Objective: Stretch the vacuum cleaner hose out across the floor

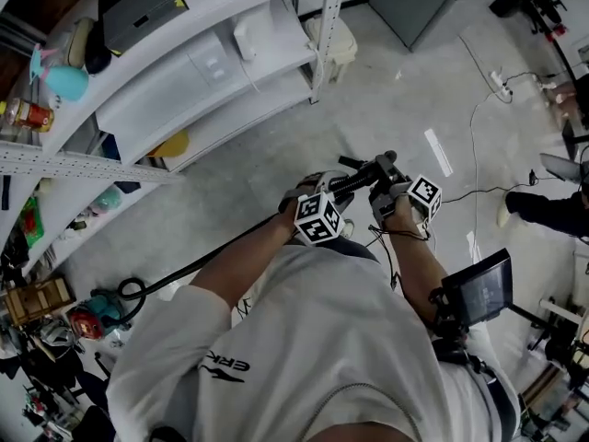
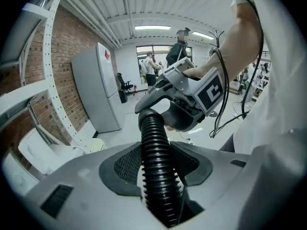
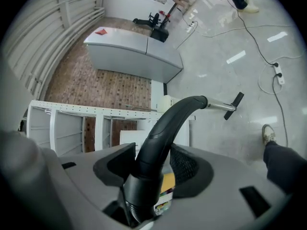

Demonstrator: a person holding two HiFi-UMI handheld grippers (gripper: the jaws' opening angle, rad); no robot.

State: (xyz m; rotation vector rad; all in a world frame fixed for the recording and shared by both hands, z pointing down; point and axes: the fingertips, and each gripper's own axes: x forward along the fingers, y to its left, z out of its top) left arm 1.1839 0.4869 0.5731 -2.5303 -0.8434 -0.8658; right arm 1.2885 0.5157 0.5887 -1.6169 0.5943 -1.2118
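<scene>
L: left gripper (image 2: 157,164) jaws clamp the black ribbed vacuum hose (image 2: 151,128) | R: right gripper (image 3: 151,169) jaws clamp its black curved handle (image 3: 172,119) | hose trails to the grey concrete floor (image 1: 276,155), seemingly looped | risk: pulling tightens the loop into a kink

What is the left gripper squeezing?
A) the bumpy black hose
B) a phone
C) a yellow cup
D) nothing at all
A: in the left gripper view, the left gripper has its jaws shut on the ribbed black hose. The right gripper clamps the smooth hose handle.
</scene>
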